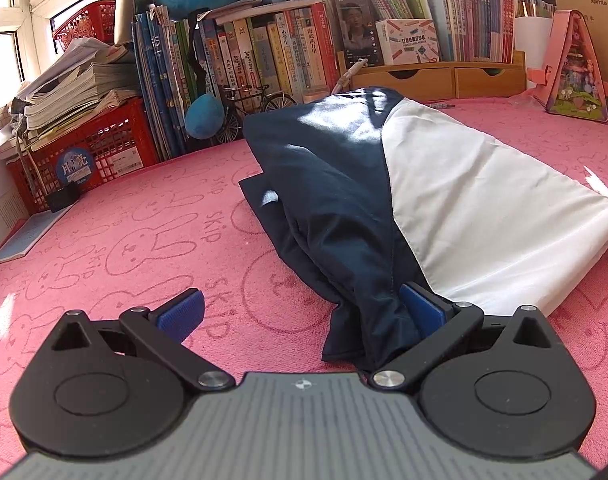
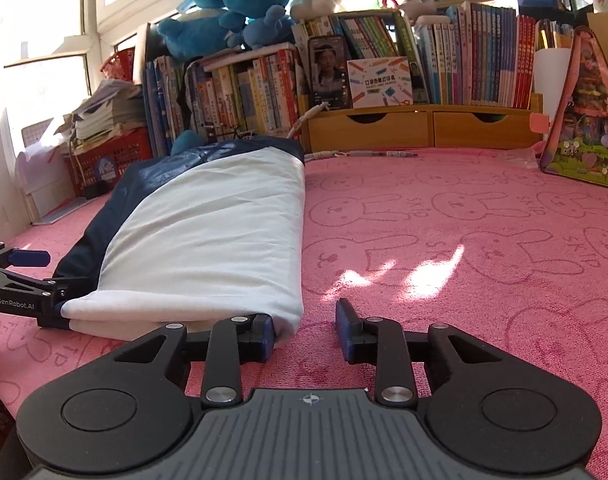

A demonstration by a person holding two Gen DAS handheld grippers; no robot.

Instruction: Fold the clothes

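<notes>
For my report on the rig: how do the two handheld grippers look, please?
Both the left gripper and the right gripper have matte black linkage arms with silver pivot screws, blue ribbed fingertip pads, and a grey grooved centre plate bearing a small compass-like mark. White "GenRobot.AI" lettering marks the left one's side.

The left hand-held gripper (image 1: 300, 308) sits low and tilted downward, its blue-padded fingers (image 1: 182, 314) spread wide apart. The right hand-held gripper (image 2: 306, 334) also angles downward, jaws parted with nothing pinched between them.

Navy-and-white garment (image 1: 384, 184); pink mat (image 2: 464, 240), seemingly rabbit-patterned.
</notes>
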